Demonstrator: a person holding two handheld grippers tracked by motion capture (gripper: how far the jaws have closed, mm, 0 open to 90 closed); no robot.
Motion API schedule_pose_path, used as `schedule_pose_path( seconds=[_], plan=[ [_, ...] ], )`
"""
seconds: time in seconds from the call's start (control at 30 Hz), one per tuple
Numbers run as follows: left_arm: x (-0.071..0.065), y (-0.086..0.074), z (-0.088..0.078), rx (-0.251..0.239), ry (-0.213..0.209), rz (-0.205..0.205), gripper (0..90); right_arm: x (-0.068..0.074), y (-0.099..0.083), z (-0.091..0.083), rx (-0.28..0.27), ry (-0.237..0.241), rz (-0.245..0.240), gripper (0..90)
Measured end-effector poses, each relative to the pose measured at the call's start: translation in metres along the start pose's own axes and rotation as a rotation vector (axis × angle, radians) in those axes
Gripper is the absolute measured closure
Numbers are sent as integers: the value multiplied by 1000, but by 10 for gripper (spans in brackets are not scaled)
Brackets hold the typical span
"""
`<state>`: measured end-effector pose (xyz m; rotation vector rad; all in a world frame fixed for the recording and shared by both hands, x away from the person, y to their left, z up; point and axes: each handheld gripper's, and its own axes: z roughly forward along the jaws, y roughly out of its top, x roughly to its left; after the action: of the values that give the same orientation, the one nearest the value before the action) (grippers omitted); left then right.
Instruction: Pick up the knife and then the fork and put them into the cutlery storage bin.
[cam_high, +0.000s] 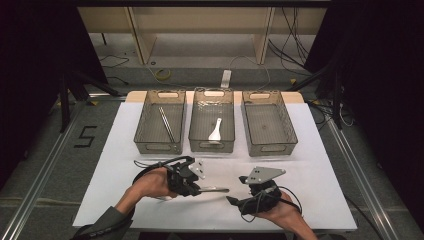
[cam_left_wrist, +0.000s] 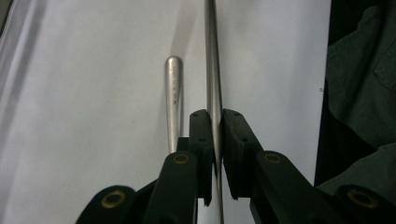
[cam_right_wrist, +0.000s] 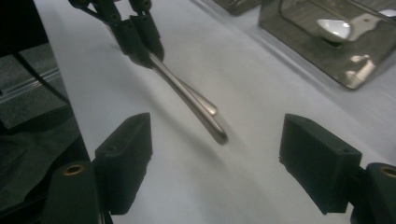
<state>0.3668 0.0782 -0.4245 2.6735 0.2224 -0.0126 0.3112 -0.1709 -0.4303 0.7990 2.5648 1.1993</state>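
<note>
Left gripper (cam_high: 196, 186) clamped one slim steel utensil handle (cam_left_wrist: 213, 70); a second handle (cam_left_wrist: 173, 100) lay beside it on the white surface (cam_high: 115, 165). Right gripper (cam_right_wrist: 215, 163) gaped empty nearby. Sorting partly done: steel chopsticks (cam_high: 166, 124) and white ceramic spoon (cam_high: 215, 131) sat in mesh baskets (cam_high: 145, 146), the third bare.

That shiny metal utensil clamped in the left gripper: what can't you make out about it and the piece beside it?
- Slim silver metal utensil: its working end is hidden behind the left gripper, and the left gripper view's top edge cuts off the handle.
- Second silver metal handle: lower end hidden by a jaw; engraving too small.
- High view: the two blur together.
</note>
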Motion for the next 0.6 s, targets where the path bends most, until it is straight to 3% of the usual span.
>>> schedule_pose_path(
  seconds=[0.1, 0.33, 0.4, 0.5, 0.53, 0.6],
  plan=[
    [-4, 4, 1, 2, -19, -6, 822, 3, 2, 5, 11, 17, -21, 274],
    [-13, 12, -1, -2, -48, 30, 822, 10, 10, 24, 63, 73, -108, 344],
    [-16, 14, -1, -3, -50, 41, 823, 13, 12, 31, 87, 92, -138, 393],
    [-18, 15, -2, -3, -55, 50, 822, 17, 13, 34, 99, 106, -148, 427],
    [-18, 16, -2, -2, -55, 54, 822, 16, 14, 35, 114, 114, -176, 446],
    [-19, 16, -2, -1, -49, 61, 822, 19, 14, 38, 126, 117, -173, 482]
  ],
)
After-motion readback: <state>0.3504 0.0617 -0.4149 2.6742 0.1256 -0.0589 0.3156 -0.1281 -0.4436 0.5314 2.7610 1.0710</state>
